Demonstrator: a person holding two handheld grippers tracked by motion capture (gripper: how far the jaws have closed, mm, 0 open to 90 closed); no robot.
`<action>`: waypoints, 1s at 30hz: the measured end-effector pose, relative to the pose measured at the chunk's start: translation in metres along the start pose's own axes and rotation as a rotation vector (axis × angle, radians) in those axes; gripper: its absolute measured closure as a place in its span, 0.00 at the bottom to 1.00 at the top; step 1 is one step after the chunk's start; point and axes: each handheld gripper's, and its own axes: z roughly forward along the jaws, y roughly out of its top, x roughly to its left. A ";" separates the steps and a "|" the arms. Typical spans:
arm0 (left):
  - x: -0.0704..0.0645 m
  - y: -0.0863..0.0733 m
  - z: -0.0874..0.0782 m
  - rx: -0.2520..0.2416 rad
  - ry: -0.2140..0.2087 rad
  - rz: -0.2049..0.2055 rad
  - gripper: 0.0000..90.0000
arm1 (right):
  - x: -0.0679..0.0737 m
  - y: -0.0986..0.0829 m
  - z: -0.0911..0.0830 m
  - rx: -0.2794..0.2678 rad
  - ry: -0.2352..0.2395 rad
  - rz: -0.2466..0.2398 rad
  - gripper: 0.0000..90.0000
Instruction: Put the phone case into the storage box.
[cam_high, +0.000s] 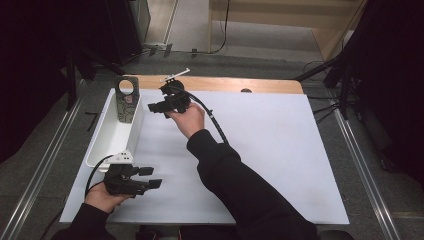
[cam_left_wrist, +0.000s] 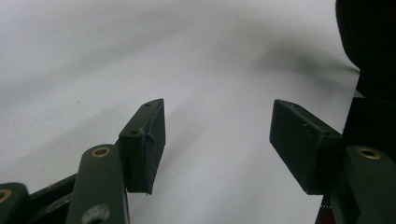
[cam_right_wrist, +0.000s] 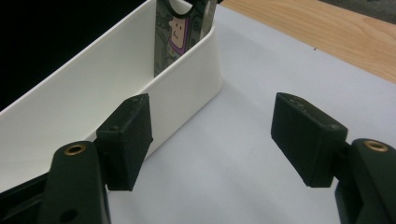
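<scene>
The right gripper (cam_high: 159, 106) is held just beside the far end of a white tray (cam_high: 102, 145), its jaws spread wide with nothing between them; a patterned card (cam_high: 127, 102) with a round hole stands upright inside the tray, ahead and to the left of the jaws, beyond the tray wall (cam_right_wrist: 184, 81); for a clean grasp, the jaws would best be lifted over the wall and closed on the card's flat faces. The left gripper (cam_high: 151, 177) rests low over the white table sheet (cam_high: 280, 150), equally wide and empty.
</scene>
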 end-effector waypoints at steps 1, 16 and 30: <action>0.000 0.000 0.000 -0.002 -0.001 0.000 0.40 | 0.000 -0.001 -0.001 0.000 0.002 -0.003 0.31; 0.000 0.000 0.000 -0.002 0.005 0.000 0.40 | 0.002 -0.015 -0.017 -0.014 0.000 -0.056 0.32; 0.000 0.000 0.001 -0.004 0.006 0.000 0.40 | -0.002 -0.037 -0.035 -0.004 0.032 -0.087 0.32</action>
